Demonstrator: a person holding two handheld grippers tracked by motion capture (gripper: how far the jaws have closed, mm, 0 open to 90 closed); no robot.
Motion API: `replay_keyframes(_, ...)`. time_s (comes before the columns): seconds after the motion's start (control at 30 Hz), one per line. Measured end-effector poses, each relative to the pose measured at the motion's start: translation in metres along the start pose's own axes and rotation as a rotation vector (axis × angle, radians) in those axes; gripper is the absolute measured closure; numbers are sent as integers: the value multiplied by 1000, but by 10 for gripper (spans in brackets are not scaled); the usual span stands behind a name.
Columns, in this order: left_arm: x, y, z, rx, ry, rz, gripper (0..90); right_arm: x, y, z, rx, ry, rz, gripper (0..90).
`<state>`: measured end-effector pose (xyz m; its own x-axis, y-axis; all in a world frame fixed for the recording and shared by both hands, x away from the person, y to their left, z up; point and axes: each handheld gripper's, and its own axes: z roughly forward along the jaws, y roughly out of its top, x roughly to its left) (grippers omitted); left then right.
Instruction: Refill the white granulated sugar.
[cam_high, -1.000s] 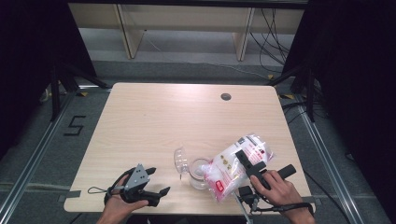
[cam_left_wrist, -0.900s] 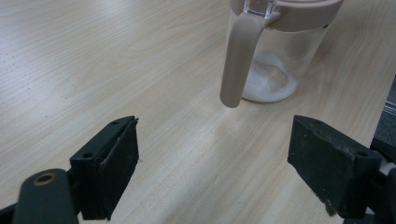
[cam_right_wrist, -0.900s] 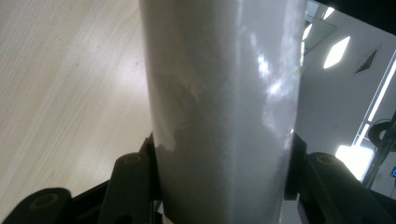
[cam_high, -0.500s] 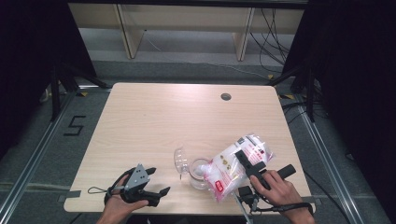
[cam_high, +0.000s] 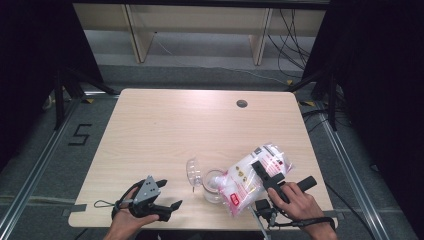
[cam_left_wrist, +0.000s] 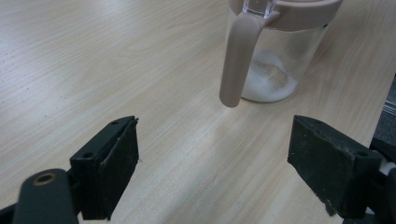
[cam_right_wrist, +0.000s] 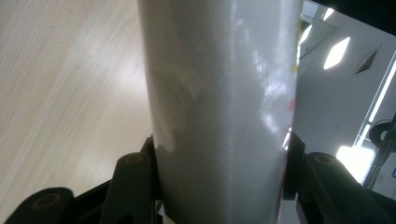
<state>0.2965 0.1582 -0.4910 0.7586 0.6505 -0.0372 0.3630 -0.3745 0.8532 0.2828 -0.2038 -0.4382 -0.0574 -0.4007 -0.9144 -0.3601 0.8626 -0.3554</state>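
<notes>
The right hand-held gripper (cam_high: 264, 172) is clamping a clear plastic bag of white powder with red print (cam_high: 252, 176), tilting it over the clear glass jar with a beige handle and rim (cam_left_wrist: 266, 51), which is holding a little white powder. The left hand-held gripper (cam_high: 165, 200) is resting spread wide on the light wooden bench (cam_high: 190, 125).

Looks like a lab recording bay here. A bare wooden table (cam_high: 165, 135) stands between black curtains (cam_high: 385, 75), a taped "5" (cam_high: 80, 134) marking the grey floor (cam_high: 35, 150). Loose cables (cam_high: 287, 30) trail behind
</notes>
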Motion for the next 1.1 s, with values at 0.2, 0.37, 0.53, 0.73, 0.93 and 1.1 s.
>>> replay_keyframes(0.2, 0, 0, 0, -1, 0, -1, 160, -1, 0, 0, 1, 0, -7, 553)
replay_keyframes(0.37, 0, 0, 0, -1, 1, -1, 160, -1, 0, 0, -3, -1, -10, 555)
replay_keyframes(0.53, 0, 0, 0, -2, -1, -2, 160, 0, 0, 0, -5, 1, -8, 557)
replay_keyframes(0.73, 0, 0, 0, -3, -1, -3, 160, -1, -1, 1, -7, 2, -16, 559)
replay_keyframes(0.93, 0, 0, 0, -2, -1, -3, 160, 0, 0, 1, -2, 1, -6, 560)
replay_keyframes(1.1, 0, 0, 0, 0, -5, 5, 160, 0, 0, 0, -2, 2, -5, 561)
